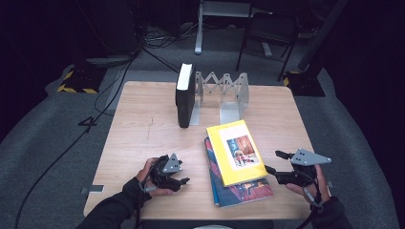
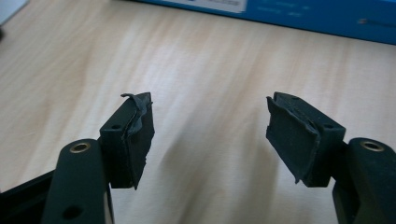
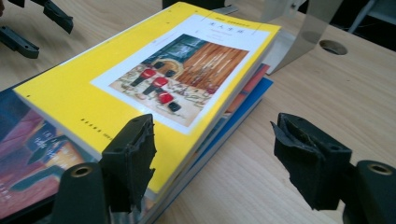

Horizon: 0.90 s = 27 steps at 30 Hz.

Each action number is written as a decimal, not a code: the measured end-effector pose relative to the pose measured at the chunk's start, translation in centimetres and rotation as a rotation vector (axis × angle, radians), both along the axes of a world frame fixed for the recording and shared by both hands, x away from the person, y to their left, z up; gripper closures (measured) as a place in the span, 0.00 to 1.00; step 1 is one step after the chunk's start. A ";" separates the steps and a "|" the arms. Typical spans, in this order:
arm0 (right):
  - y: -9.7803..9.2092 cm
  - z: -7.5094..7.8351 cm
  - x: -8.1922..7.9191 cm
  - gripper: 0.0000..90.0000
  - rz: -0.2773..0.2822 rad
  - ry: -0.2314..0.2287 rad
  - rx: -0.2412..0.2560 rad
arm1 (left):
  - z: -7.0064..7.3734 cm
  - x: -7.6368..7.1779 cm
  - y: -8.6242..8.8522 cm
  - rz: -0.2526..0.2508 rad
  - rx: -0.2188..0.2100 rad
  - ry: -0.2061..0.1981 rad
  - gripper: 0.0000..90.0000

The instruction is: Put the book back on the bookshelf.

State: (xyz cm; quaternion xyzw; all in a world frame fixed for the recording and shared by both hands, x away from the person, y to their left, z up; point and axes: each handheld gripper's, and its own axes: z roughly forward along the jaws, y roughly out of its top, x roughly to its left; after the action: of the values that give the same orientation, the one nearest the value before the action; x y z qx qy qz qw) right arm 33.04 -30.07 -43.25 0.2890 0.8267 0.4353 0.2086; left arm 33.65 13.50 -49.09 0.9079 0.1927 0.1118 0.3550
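Yellow book (image 1: 236, 151): lies flat, cover up, on top of a colourful book (image 1: 241, 191) near the front edge of the desk (image 1: 143, 129); both sit in front of the metal folding book rack (image 1: 224, 93).
Long axis: runs from the rack toward the person, near end swung slightly to the person's right; spine on the left side, cover picture upright as seen from the person.
Black book (image 1: 185, 94): stands upright at the left end of the rack, spine toward the person, well apart from the yellow book.
Left claw (image 1: 184, 181): left of the yellow book, low over bare desk, jaws wide apart, nothing between them.
Right claw (image 1: 273, 162): just right of the yellow book, jaws wide apart, holding nothing, tips pointing at the book's right edge.
Right gripper view: one pad (image 3: 133, 156) overlaps the yellow cover's near corner, contact cannot be told; a blue layer under the stack shows here, plus the left claw (image 3: 32, 28) far off.
Left gripper view: wood grain between its pads (image 2: 133, 135), a blue book edge (image 2: 289, 11) beyond.
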 end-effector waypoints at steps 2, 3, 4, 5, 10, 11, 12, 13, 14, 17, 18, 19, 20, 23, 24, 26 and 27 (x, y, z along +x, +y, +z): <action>0.3 -0.1 -0.2 0.32 0.011 0.008 -0.002 | -0.2 -0.5 -0.4 -0.009 0.015 0.009 0.35; 0.4 -0.1 -0.3 0.32 0.019 0.012 0.003 | -0.3 -0.7 -0.5 -0.014 0.016 0.011 0.35; 0.6 -0.1 -0.3 0.32 0.024 0.015 0.004 | -0.3 -0.9 -0.7 -0.029 0.016 0.005 0.35; 0.7 -0.1 -0.4 0.32 0.025 0.020 0.001 | -0.4 -1.0 -0.9 -0.041 0.023 0.005 0.35; 1.6 -0.4 -0.8 0.32 0.068 0.046 0.005 | -0.7 -1.1 -1.7 -0.066 0.007 0.030 0.35; 1.8 -0.5 -0.9 0.32 0.078 0.055 0.009 | -0.8 -1.1 -1.7 -0.066 0.001 0.034 0.35; 1.9 -0.5 -0.9 0.31 0.090 0.062 0.015 | -0.8 -1.0 -1.7 -0.063 0.000 0.033 0.34; 2.0 -0.6 -1.0 0.31 0.106 0.075 0.024 | -0.8 -1.0 -1.7 -0.064 0.001 0.030 0.33; 2.1 -0.7 -1.0 0.31 0.113 0.084 0.025 | -0.8 -1.0 -1.7 -0.063 0.003 0.027 0.33; 2.7 -1.1 -0.9 0.30 0.125 0.103 0.011 | -0.9 -0.9 -1.9 -0.064 -0.006 0.018 0.32; 2.8 -1.2 -0.9 0.30 0.128 0.109 0.010 | -0.9 -0.8 -1.9 -0.061 -0.006 0.021 0.32; 3.1 -1.4 -0.8 0.30 0.123 0.104 -0.002 | -1.0 -0.7 -1.9 -0.063 -0.009 0.022 0.30; 3.2 -1.4 -0.8 0.30 0.119 0.101 -0.005 | -1.0 -0.5 -1.9 -0.058 -0.013 0.025 0.29; 3.3 -1.4 -0.3 0.29 0.088 0.101 0.004 | -1.0 0.0 -1.8 -0.008 -0.013 -0.003 0.33; 3.2 -1.4 -0.2 0.29 0.081 0.104 0.009 | -1.0 0.3 -1.7 -0.005 -0.020 0.007 0.33; 3.1 -1.4 0.0 0.28 0.068 0.109 0.007 | -1.0 0.5 -1.6 0.004 -0.024 0.019 0.32; 2.8 -1.8 0.6 0.25 0.061 0.153 0.018 | -1.0 1.0 -1.6 0.015 -0.024 0.025 0.32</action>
State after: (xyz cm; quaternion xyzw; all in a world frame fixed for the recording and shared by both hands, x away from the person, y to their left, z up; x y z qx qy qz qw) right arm 33.62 -27.23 -45.04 0.2980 0.8447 0.4254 0.1291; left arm 34.62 11.88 -50.10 0.9035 0.2050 0.1009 0.3625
